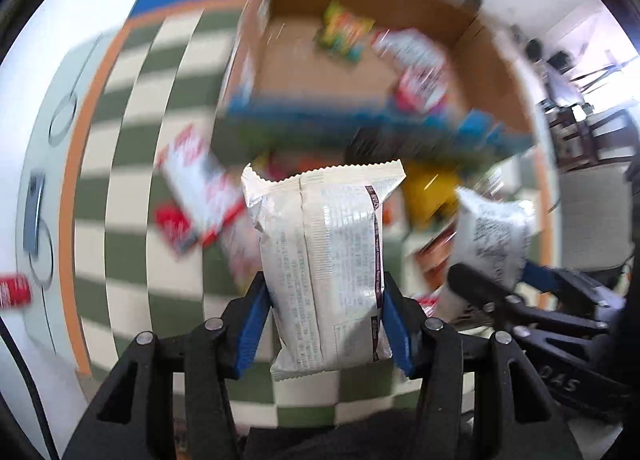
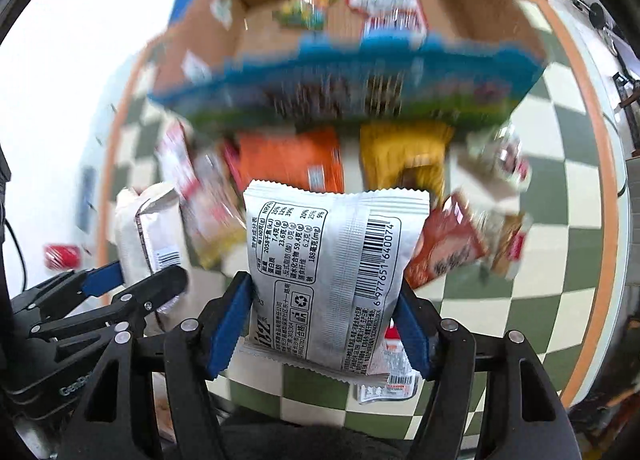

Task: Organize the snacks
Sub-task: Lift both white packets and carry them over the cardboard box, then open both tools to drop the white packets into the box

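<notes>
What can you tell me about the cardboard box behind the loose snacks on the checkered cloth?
The cardboard box is open-topped, with plain brown inner walls and floor and a blue and green printed outside. It stands on the checkered cloth beyond the loose snacks. Inside lie a yellow-green packet and a red-and-white packet. Motion blur hides its printing. No gripper touches it.

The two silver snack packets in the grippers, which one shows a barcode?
The silver packet in the right gripper: a long barcode runs up its right side beside a nutrition table. The left gripper's packet shows only fine print and a back seam.
</notes>
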A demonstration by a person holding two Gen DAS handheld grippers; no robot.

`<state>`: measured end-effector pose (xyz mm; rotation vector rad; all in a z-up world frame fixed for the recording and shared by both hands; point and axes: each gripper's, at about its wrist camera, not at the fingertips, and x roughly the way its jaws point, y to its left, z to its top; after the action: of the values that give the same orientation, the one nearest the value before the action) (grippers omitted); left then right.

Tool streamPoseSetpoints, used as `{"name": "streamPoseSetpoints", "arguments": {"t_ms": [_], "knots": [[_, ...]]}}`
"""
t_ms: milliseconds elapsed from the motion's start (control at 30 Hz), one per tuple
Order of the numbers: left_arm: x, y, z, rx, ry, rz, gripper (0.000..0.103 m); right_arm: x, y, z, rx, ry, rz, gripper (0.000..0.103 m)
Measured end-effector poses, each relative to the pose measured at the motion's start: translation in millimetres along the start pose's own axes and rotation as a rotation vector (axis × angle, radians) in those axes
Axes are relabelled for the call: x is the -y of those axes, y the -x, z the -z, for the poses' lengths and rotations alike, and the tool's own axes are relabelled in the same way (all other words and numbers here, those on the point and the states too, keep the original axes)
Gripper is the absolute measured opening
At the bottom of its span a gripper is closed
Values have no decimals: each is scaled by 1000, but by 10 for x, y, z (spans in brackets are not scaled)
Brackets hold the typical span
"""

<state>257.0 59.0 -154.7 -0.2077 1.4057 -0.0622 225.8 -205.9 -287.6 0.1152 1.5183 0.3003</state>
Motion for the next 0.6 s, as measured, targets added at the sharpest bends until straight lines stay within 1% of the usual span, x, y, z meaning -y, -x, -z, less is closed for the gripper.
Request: {"name": "streamPoseSetpoints", "arguments": {"t_ms": [67, 100, 133, 233, 300, 367, 433, 533, 600], "knots": [[105, 121, -225, 23, -17, 37, 50, 113, 232, -224, 47, -17, -30, 70], [183, 176, -411, 31, -21, 55, 50, 115, 318, -329, 64, -24, -41, 70], [237, 219, -585, 31, -27, 68, 50, 73, 350, -411, 83, -36, -54, 70], [315, 163, -1048, 0, -41, 104, 51, 122, 475, -755, 110, -63, -99, 70], [315, 21, -1386, -44, -39, 98, 51, 113, 422, -989, 128, -69, -107, 70], [261, -100, -1609, -90, -25, 100, 51, 97, 323, -1249, 122, -70, -109, 70], [176, -325, -1821, -152, -2, 107, 51, 62, 115, -1523, 103, -81, -128, 70], [137, -487, -1976, -210, 2, 86, 51, 44, -71, -1839, 76, -84, -132, 70], [114, -565, -2056, -226, 3, 63, 52, 22, -267, -1990, 41, -71, -132, 70]]}}
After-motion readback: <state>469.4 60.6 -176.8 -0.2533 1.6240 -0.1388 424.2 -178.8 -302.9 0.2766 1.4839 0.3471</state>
